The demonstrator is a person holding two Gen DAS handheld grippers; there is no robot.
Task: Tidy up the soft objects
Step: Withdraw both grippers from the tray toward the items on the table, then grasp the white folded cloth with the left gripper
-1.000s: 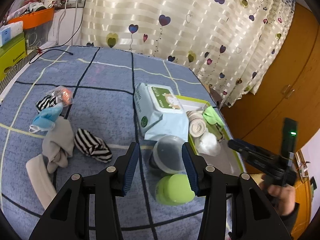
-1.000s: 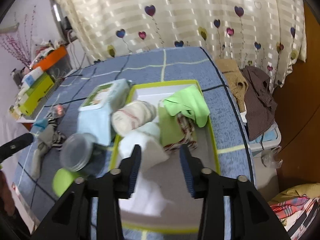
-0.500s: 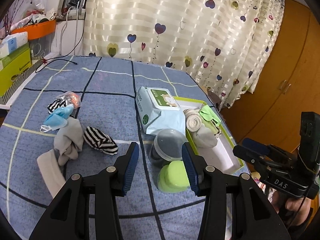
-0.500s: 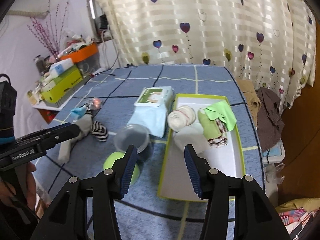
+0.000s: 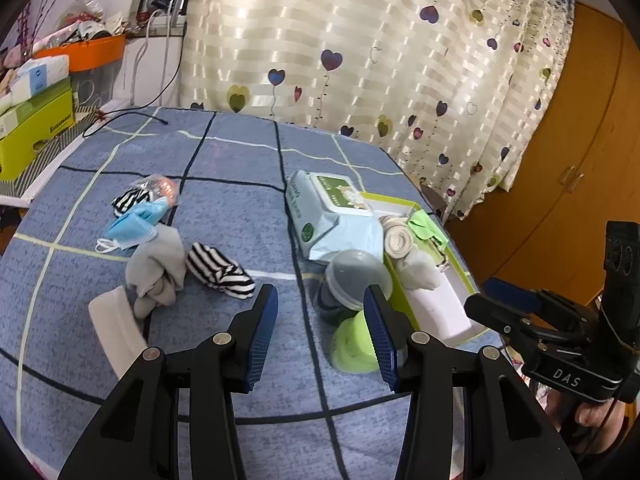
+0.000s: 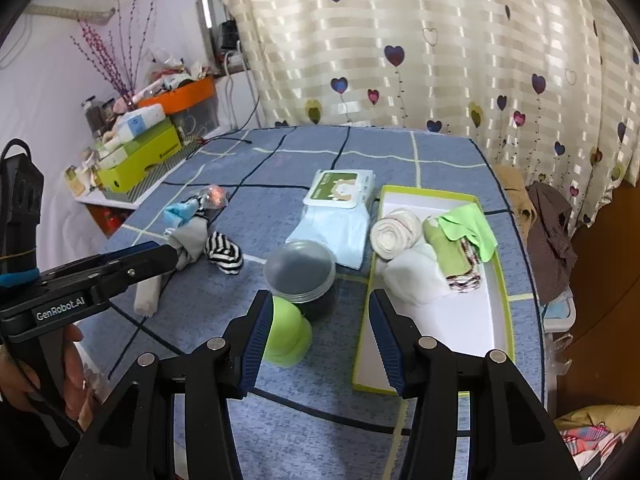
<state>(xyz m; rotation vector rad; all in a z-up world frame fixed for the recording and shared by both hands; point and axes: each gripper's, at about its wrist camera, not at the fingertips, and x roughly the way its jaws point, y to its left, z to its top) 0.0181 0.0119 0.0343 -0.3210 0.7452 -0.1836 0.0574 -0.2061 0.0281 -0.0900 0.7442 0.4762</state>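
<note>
Judging by how things lie, one soft item has been dropped off and the next fetch is due. Both the left tongs [image 5: 320, 330] and the right tongs [image 6: 320, 334] stand wide and empty above the desk [image 5: 240, 208]; the right ones have just been opening, nothing between them. The green tray [image 6: 505, 280] by the desk's right edge holds rolled cloths. The striped sock [image 5: 219, 271] and grey sock [image 5: 156, 264] lie loose toward the left edge, beyond the left tongs. Next move: reach there and close on one sock.
</note>
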